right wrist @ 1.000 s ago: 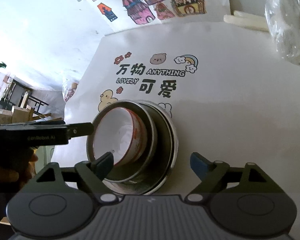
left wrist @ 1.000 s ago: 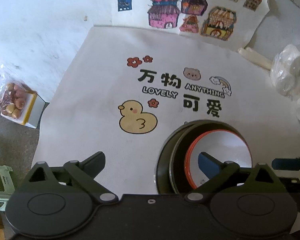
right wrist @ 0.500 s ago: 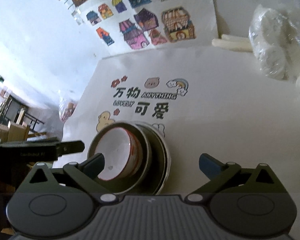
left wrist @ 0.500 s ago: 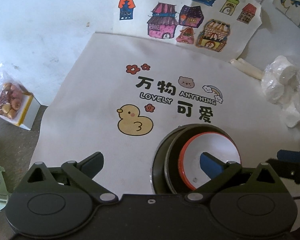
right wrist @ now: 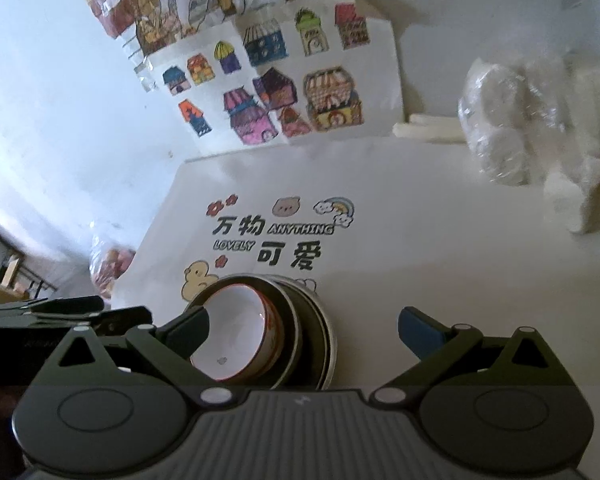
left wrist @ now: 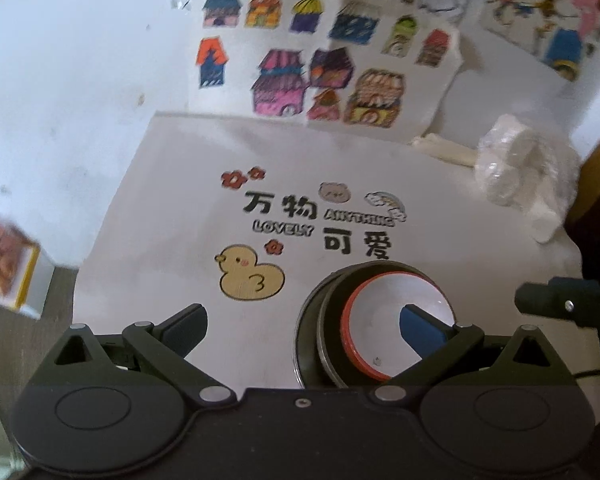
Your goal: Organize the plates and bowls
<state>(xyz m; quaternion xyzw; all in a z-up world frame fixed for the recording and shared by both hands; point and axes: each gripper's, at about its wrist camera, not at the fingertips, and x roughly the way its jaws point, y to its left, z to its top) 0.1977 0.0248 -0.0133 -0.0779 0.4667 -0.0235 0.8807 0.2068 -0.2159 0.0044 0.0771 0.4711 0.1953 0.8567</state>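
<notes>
A white bowl with a red rim (left wrist: pixel 380 312) sits nested in a dark bowl (left wrist: pixel 328 332) on a dark plate, all stacked on a printed white mat (left wrist: pixel 172 216). My left gripper (left wrist: pixel 302 322) is open and holds nothing; its right fingertip hangs over the white bowl. In the right wrist view the same bowl (right wrist: pixel 240 320) and dark dishes (right wrist: pixel 312 336) lie low and left of centre. My right gripper (right wrist: pixel 304 328) stands wide open and holds nothing, its left fingertip over the bowl's near rim. Each gripper appears at the edge of the other's view.
A clear plastic bag of white items (left wrist: pixel 516 172) and two white sticks (left wrist: pixel 444 150) lie at the mat's far right. Coloured house drawings (left wrist: pixel 320 68) lean against the wall behind. A snack box (left wrist: pixel 4 264) sits left, off the mat.
Both grippers have drawn back and upward from the stack, so more of the wall drawings shows. The right gripper's jaws have spread wider. The stacked dishes have not moved.
</notes>
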